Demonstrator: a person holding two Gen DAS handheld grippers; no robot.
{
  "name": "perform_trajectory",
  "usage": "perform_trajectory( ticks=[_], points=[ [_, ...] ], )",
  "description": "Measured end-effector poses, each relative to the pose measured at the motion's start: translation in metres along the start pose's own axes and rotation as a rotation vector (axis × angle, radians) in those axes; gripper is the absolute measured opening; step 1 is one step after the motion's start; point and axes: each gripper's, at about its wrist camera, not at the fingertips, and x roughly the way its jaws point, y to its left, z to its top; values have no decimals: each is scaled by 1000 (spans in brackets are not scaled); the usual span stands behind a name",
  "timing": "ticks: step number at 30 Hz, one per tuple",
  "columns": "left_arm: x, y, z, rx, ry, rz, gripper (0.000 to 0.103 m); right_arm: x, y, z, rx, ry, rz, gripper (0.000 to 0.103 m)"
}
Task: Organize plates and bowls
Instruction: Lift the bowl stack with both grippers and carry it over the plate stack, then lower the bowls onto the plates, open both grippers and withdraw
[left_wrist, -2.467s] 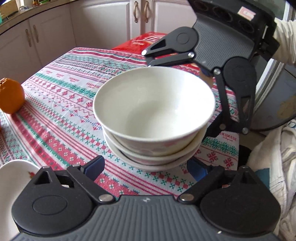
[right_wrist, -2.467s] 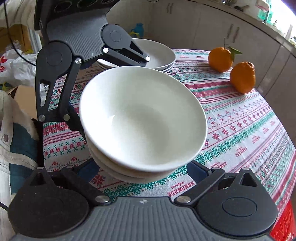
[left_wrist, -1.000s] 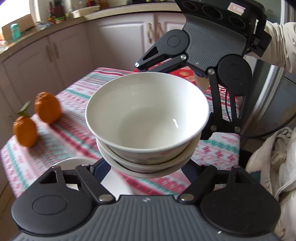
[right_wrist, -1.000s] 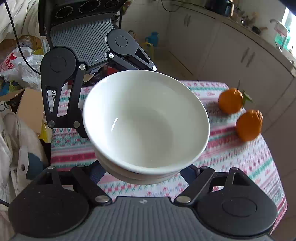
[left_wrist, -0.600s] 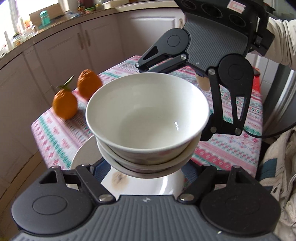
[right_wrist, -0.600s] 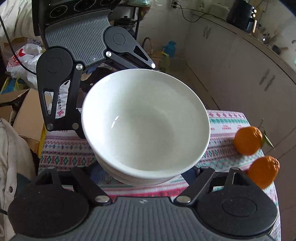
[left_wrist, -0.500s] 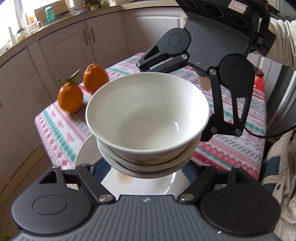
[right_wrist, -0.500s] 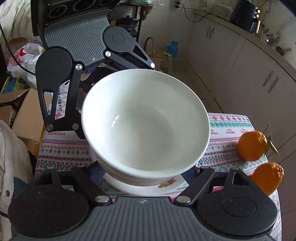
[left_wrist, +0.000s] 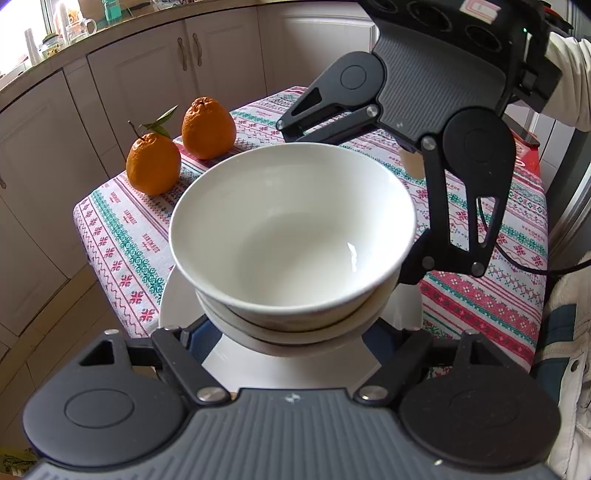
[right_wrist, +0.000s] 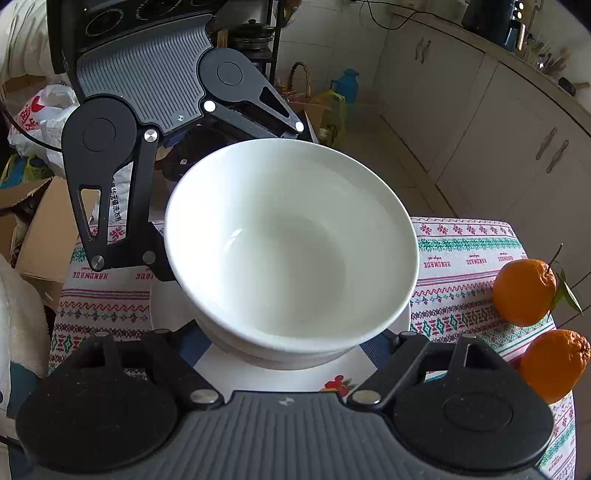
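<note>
Stack of bowls (left_wrist: 291, 240) sits dead centre in both wrist views, carried clear of the table between the two grippers, one at each side; top bowl white and deep, at least two more nested under it. Left gripper (left_wrist: 291, 334) bears on the lower bowls at 6 o'clock in its own view, blue pads tucked under the flare; right gripper (left_wrist: 373, 206) comes in from 1 o'clock and bears on the far side, one finger at the 12 o'clock rim, the other at 3 o'clock. In the right wrist view the same holds mirrored: right gripper (right_wrist: 286, 341) at 6, left one at 10 to 12. Both sets of jaws stand part-way spread and closed against the stack, so the hold is a squeeze from opposite sides, not a pinch on a rim. Directly under the stack lies a white plate (left_wrist: 295, 369) with a small red fruit print at its near edge (seen in the right view), resting on the patterned tablecloth (left_wrist: 118, 236). Two oranges (left_wrist: 153, 162) stand near the table edge at 10 o'clock, well apart from the plate. Handling judgement: glazed ceramic, stiff, heavy as a stack, slick under rubber pads, and chips on a hard landing. Best hold is low on the outer wall beneath the flare, both sides level, so the nested bowls cannot slide out; a tilt would likely shift the top bowl first.
</note>
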Motion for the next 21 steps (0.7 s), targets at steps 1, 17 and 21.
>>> perform_trajectory(
  ticks=[1, 17, 21],
  points=[
    [0, 0, 0, -1, 1, 1, 82, 1, -2, 0, 3, 0, 2, 88],
    [5, 7, -3, -38, 2, -21, 82, 14, -13, -4, 43, 3, 29, 88],
    [4, 5, -3, -30, -6, -4, 84, 14, -15, -6, 60, -1, 29, 88]
  ],
)
